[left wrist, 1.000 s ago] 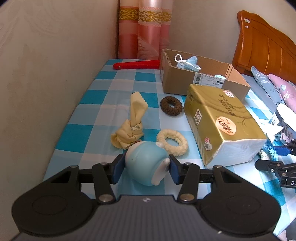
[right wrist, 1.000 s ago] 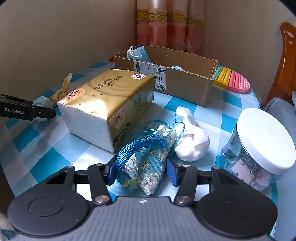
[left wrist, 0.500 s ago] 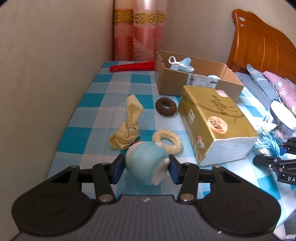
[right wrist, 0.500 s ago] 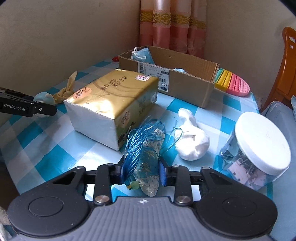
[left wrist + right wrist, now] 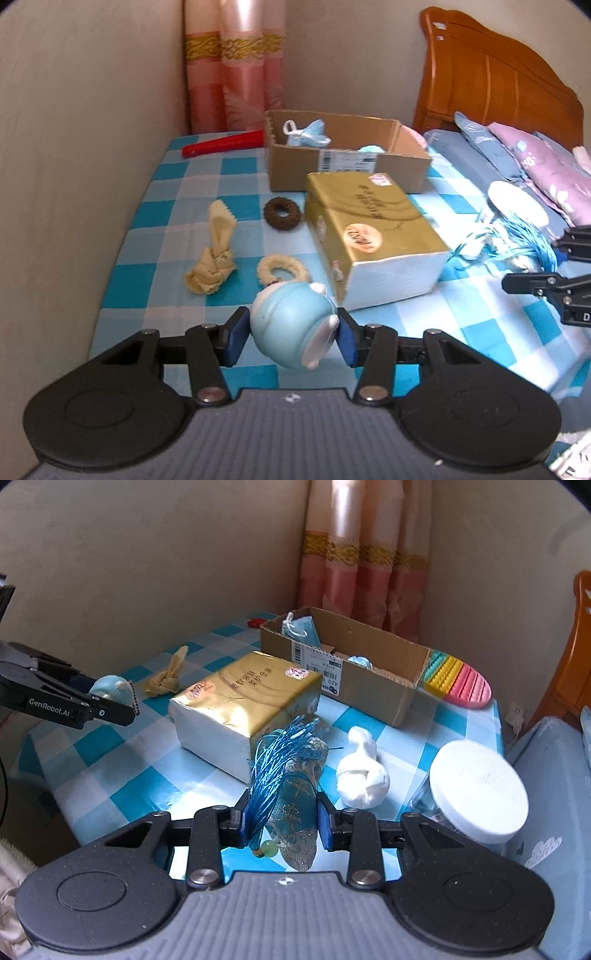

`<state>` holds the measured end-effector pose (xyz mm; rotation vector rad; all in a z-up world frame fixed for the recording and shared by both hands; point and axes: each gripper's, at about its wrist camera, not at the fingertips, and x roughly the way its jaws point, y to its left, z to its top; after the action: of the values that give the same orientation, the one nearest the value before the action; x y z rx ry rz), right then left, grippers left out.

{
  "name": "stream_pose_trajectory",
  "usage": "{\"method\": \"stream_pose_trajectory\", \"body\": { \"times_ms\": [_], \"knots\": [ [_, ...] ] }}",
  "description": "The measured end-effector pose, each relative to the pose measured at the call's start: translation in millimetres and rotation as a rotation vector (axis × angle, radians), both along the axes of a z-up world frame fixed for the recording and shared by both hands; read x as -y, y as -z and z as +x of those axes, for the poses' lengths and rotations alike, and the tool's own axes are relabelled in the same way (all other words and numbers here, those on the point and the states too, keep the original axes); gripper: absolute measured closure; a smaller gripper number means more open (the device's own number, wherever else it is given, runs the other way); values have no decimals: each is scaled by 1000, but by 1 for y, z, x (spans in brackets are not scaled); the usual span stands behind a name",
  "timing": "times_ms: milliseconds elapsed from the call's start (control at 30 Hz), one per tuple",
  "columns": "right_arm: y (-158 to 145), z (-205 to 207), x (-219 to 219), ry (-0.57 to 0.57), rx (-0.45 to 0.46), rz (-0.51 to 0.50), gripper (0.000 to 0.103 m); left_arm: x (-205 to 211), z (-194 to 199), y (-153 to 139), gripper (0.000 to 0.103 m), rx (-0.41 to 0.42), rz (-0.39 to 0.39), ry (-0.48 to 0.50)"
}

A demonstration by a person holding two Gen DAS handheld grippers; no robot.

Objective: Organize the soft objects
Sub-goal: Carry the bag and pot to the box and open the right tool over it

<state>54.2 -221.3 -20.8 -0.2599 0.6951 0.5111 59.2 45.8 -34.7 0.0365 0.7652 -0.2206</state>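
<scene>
Soft, even indoor light, fairly bright, without hard shadows. Pale glare on the gold tissue pack [image 5: 243, 698] and the white jar lid [image 5: 480, 786]. Slight motion blur across both views, strongest toward the right edge of the left wrist view. Heavy fisheye bending and dark vignetted corners.

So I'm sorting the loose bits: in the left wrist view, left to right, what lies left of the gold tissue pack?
Yellow knotted cloth → cream scrunchie and, farther back, brown scrunchie → gold tissue pack.
</scene>
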Motion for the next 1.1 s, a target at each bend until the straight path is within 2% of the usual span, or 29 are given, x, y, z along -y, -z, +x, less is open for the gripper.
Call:
{"method": "stream_pose_trajectory", "body": {
  "times_ms": [333,533,900,1100],
  "knots": [
    [-13,-2,5,-61,20,-14,64,17,-11,-21,55,30,-13,67],
    [-29,12,6,-78,57,-9,64,25,-10,-25,55,34,-37,92],
    [-68,90,-3,-131,123,-19,64,34,-7,-28,55,46,-50,124],
    [-75,149,-25,-178,135,-66,64,30,-4,-25,55,36,-62,80]
  ]
}}
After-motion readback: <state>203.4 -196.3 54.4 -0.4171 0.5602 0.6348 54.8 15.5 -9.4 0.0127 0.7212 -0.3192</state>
